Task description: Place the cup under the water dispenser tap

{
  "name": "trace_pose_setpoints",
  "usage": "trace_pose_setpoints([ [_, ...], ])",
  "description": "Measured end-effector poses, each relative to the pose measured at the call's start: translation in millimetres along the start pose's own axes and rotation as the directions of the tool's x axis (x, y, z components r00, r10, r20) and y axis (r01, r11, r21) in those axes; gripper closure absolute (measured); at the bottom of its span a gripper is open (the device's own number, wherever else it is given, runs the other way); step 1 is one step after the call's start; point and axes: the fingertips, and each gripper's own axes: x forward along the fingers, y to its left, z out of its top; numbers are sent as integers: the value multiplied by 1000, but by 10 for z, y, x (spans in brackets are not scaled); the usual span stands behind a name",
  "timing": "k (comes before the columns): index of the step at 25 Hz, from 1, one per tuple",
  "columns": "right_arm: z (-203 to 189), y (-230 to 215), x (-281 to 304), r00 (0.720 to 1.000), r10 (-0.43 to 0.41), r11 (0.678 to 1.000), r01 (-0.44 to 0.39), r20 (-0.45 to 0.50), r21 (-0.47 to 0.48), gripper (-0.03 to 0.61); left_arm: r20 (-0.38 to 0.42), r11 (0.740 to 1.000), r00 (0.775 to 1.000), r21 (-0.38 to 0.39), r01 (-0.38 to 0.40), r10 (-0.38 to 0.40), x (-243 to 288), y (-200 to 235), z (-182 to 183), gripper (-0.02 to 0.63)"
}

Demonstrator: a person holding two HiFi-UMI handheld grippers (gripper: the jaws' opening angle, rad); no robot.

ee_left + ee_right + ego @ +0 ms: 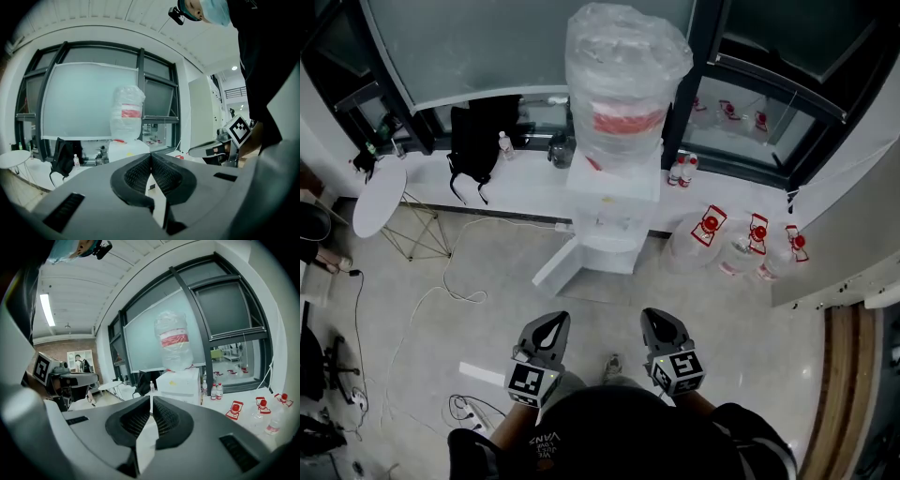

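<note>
Left tool (551, 321) and right tool (662, 319), both closed on nothing, point toward the water dispenser (614, 197) far ahead, neither nearer; no cup visible.

The water dispenser (614, 202) sits against the window ledge (530, 187), backpack (476, 141) on the ledge to its left. There's a round table (380, 192) further left, and water jugs (736, 246) on the dispenser's right.

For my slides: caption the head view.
Left gripper and right gripper, both shut and empty, face a white water dispenser topped by a plastic-wrapped bottle.
</note>
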Motion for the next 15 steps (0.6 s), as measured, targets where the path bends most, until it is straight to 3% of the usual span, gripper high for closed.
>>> trace_pose_setpoints([
  [6,66,31,371,999,-32,999,32,5,15,532,-15,999,999,-30,42,-42,234,361,-84,595],
  [15,110,376,949,969,-241,968,237,45,84,532,-16,968,968,20,252,-251,382,1095,-41,595],
])
